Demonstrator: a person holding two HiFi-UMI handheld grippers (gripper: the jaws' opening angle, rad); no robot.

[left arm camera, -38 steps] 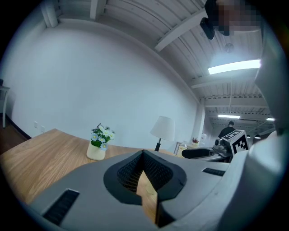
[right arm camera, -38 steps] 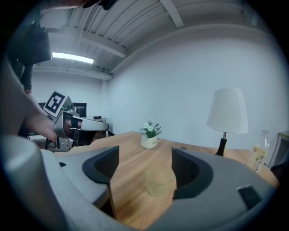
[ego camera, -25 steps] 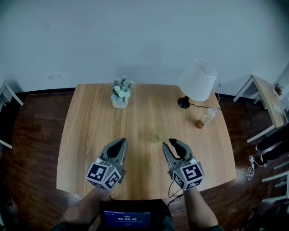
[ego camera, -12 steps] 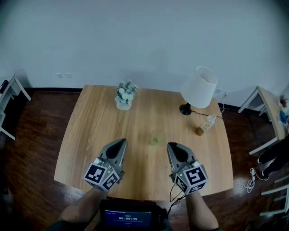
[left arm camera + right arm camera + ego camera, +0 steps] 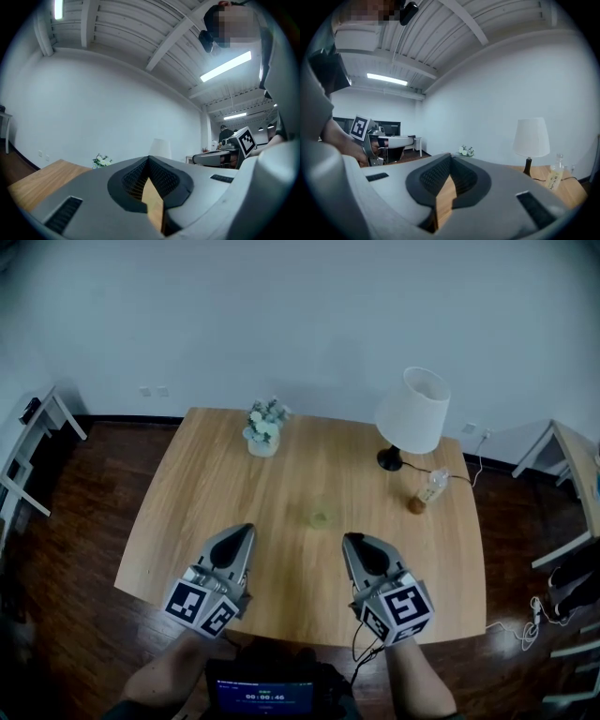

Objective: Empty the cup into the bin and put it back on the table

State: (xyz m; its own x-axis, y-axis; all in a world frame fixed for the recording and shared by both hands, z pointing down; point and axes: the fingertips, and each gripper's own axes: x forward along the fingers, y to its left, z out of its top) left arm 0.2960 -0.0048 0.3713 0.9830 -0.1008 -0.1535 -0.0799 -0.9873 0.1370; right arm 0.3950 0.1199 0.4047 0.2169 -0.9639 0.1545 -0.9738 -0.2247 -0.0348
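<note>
- My left gripper (image 5: 244, 531) hangs over the near edge of the wooden table (image 5: 202, 488). Its tongs are pressed together with nothing between them.
- My right gripper (image 5: 350, 540) is level with it and well apart, tongs likewise pressed together and empty.
- The cup (image 5: 321, 517) sits on the table ahead of both grippers, roughly between their tips, and neither touches it. It shows pale and faint in my head view, so I can't make out whether anything is in it.
- Farther back on the table are a vase of flowers (image 5: 263, 429), a white lamp (image 5: 413, 412) and a bottle (image 5: 429, 489) near the lamp's base.
</note>
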